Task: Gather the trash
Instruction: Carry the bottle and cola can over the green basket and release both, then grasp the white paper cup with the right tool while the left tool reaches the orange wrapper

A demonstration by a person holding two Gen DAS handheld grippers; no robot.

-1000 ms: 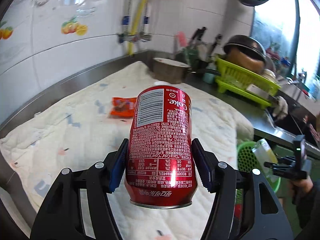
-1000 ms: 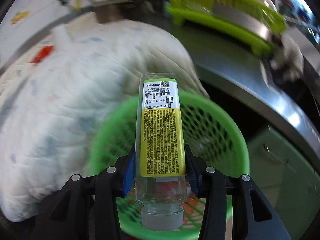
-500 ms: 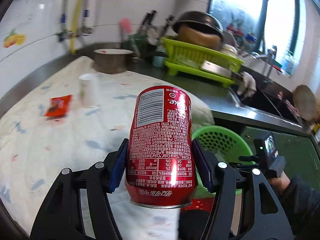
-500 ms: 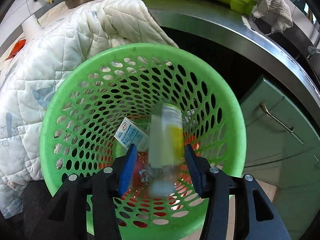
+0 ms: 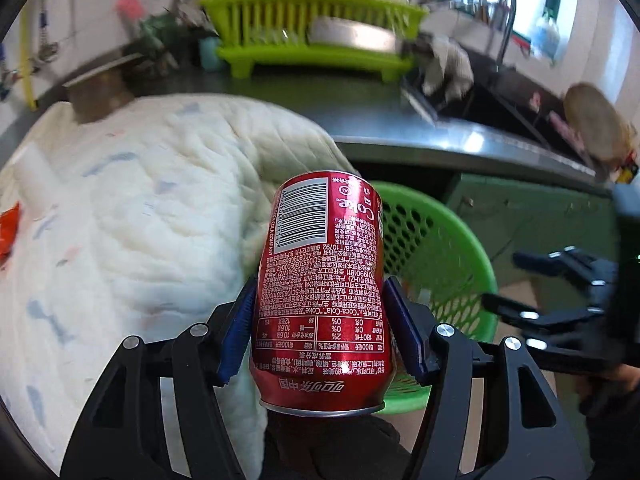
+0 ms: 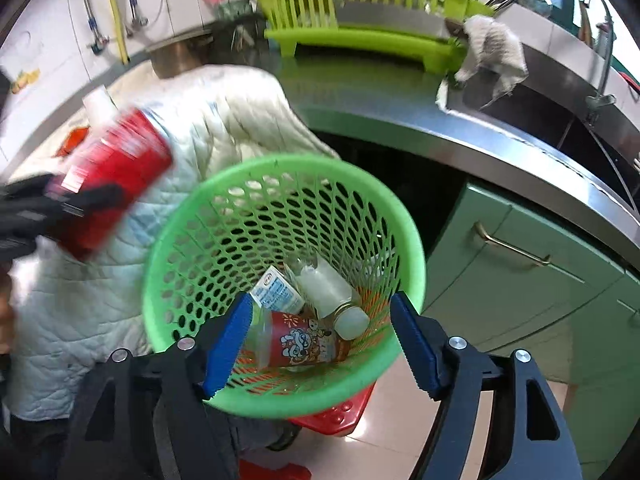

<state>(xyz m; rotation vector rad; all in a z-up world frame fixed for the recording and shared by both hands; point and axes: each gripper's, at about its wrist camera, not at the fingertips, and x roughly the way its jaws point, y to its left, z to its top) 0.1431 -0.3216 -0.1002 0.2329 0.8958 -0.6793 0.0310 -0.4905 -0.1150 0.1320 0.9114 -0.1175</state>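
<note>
Left gripper point(image 5: 320, 332) clamped on glossy red cylindrical can point(image 5: 320, 280). Right gripper point(image 6: 320, 344) jaws just opening, empty, above perforated green plastic basket point(image 6: 192, 216); clear bottle point(image 6: 332, 292) inside.

The can point(image 5: 320, 288) is red with white writing. The basket point(image 6: 192, 240) is bright green with lots of holes. The quilt point(image 5: 140, 208) is white with small blue marks. The rack point(image 6: 360, 12) is lime green.

Both grippers are black, angular frames with cut-out linkage arms. The left gripper point(image 5: 320, 330) carries blue ribbed pads point(image 5: 236, 332) and silver screws at the joints. The right gripper point(image 6: 320, 344) matches: blue toothed pads point(image 6: 226, 346), round silver screw heads.
</note>
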